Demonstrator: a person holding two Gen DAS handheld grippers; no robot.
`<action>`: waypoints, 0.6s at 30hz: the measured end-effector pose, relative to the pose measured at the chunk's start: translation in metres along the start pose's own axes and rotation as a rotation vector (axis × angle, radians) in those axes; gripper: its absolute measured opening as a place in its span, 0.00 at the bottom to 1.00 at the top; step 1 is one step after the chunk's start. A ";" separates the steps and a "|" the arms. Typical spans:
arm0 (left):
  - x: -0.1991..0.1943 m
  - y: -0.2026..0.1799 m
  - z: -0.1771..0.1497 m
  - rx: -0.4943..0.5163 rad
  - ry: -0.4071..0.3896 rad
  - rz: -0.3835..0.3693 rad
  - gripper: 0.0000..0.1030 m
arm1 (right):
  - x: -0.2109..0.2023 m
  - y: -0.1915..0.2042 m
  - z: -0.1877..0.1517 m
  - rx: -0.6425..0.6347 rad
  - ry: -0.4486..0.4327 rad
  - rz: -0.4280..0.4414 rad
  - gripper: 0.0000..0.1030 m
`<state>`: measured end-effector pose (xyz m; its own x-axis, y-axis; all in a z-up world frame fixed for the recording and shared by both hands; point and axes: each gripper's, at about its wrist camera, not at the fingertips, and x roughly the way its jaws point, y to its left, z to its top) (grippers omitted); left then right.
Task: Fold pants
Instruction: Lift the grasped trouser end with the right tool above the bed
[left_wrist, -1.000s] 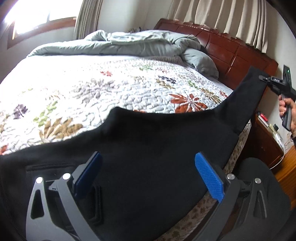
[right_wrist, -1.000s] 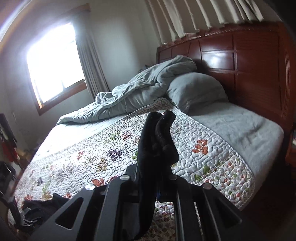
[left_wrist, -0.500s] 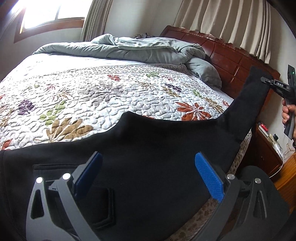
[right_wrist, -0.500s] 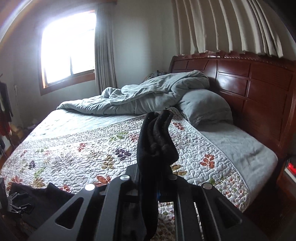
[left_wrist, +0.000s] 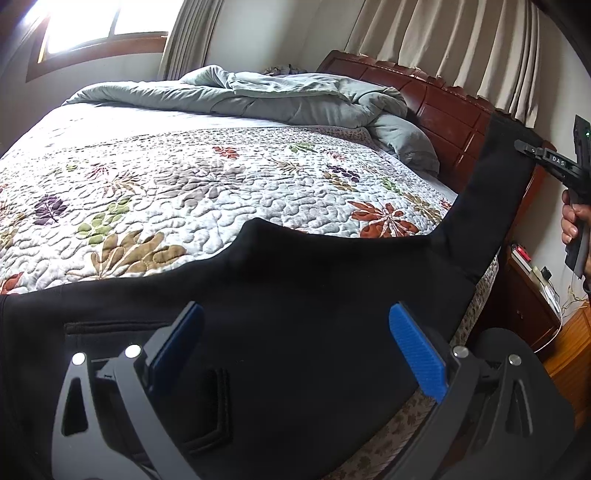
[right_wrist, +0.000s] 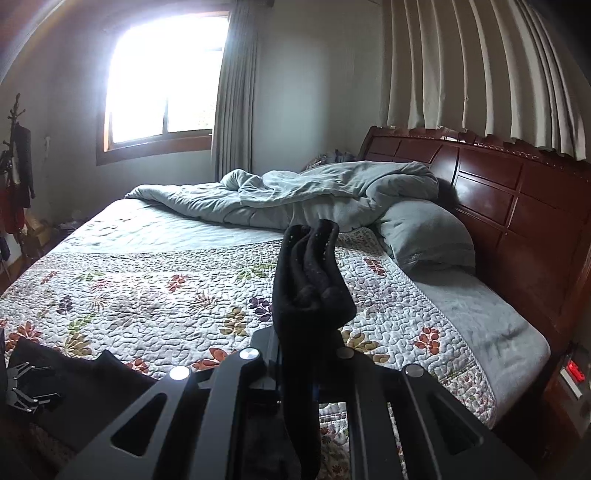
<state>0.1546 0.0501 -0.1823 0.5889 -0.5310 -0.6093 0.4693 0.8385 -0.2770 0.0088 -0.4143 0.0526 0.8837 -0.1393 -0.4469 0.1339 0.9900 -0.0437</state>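
Black pants (left_wrist: 314, 295) lie along the near edge of the bed on a floral quilt (left_wrist: 207, 192). My left gripper (left_wrist: 295, 343) is open, its blue pads (left_wrist: 417, 354) apart over the waist end with a back pocket. My right gripper (right_wrist: 301, 369) is shut on the bunched leg end of the pants (right_wrist: 306, 288), which sticks up between its jaws. In the left wrist view the right gripper (left_wrist: 532, 149) holds that leg end raised at the right, above the bed edge.
A grey duvet (right_wrist: 314, 195) and pillow (right_wrist: 424, 236) lie at the head of the bed by the dark wooden headboard (right_wrist: 517, 199). A nightstand (left_wrist: 528, 295) stands at the bed's right. The window (right_wrist: 162, 81) is on the far wall.
Both views have swung; the right gripper has lifted the leg end a little higher and further right. The left gripper stays open over the waist.
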 end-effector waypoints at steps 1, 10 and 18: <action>0.000 0.000 0.000 -0.001 -0.001 0.001 0.97 | -0.001 0.003 0.000 -0.012 -0.003 -0.003 0.10; 0.000 0.005 0.000 -0.022 0.000 0.001 0.97 | -0.001 0.022 -0.002 -0.074 -0.016 0.010 0.10; 0.000 0.006 0.000 -0.024 -0.002 0.001 0.97 | 0.000 0.030 -0.001 -0.096 -0.015 0.019 0.10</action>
<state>0.1579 0.0555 -0.1836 0.5907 -0.5302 -0.6083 0.4524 0.8418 -0.2944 0.0121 -0.3850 0.0508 0.8925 -0.1202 -0.4348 0.0741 0.9898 -0.1215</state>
